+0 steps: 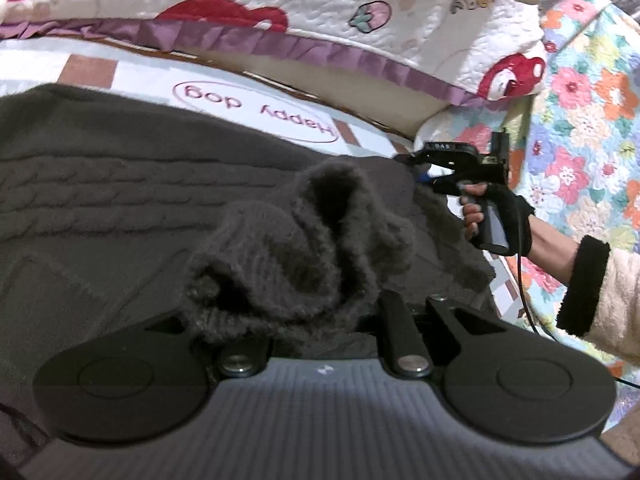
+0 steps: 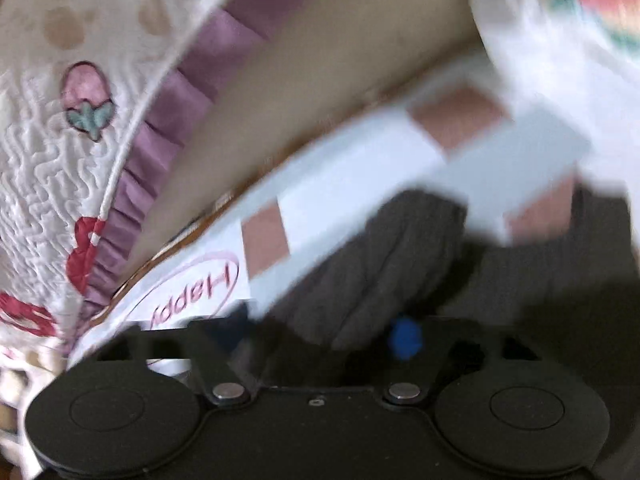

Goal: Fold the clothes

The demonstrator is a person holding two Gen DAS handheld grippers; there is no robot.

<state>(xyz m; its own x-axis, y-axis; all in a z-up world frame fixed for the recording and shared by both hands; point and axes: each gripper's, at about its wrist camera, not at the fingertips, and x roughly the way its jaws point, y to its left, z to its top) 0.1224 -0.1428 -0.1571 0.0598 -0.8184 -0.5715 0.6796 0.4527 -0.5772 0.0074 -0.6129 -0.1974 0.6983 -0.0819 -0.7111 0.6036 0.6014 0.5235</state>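
A dark grey-brown cable-knit sweater [image 1: 120,184] lies spread on a white sheet. My left gripper [image 1: 320,312] is shut on the sweater's bunched, ribbed cuff [image 1: 296,248], which hides the fingertips. At the sweater's right edge a gloved hand holds my right gripper [image 1: 420,172]. The right wrist view is blurred. There a gathered fold of the sweater [image 2: 360,264] fills the gap between the fingers of the right gripper [image 2: 320,336], and one blue-tipped finger [image 2: 404,338] touches the knit.
The white sheet [image 1: 256,108] bears brown squares and a "Happy dog" print. Behind it lies a quilted cover with a purple frill [image 1: 320,48]. A floral quilt [image 1: 580,120] is on the right. A black cable [image 1: 520,280] hangs by the person's fuzzy sleeve [image 1: 612,300].
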